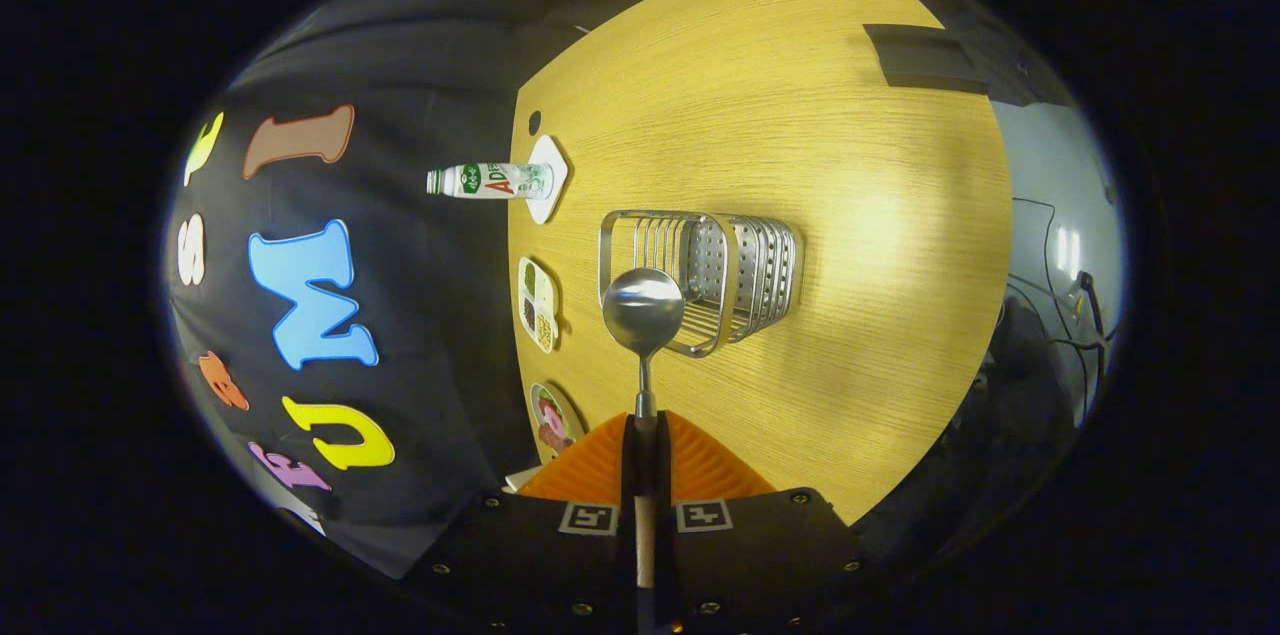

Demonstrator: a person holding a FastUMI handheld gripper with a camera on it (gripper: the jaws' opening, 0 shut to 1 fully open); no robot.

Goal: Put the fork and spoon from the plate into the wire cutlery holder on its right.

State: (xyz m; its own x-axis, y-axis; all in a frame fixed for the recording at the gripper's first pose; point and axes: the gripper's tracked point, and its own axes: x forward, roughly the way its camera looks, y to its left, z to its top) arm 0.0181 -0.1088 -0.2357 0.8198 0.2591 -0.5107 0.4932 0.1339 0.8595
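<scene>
Metal spoon (643, 313) bowl-forward, seemingly over wire cutlery holder (700, 280) opening.

A wooden table (800, 115) with a bright light patch stands against the black cloth wall (420, 95), cables (1050, 305) beside it.

The camera rides on the gripper (645, 460), rolled sideways, looking forward past its closed fingers (600, 465) across the tabletop (850, 215) (wire cutlery holder (700, 280) near, booth wall beyond).
</scene>
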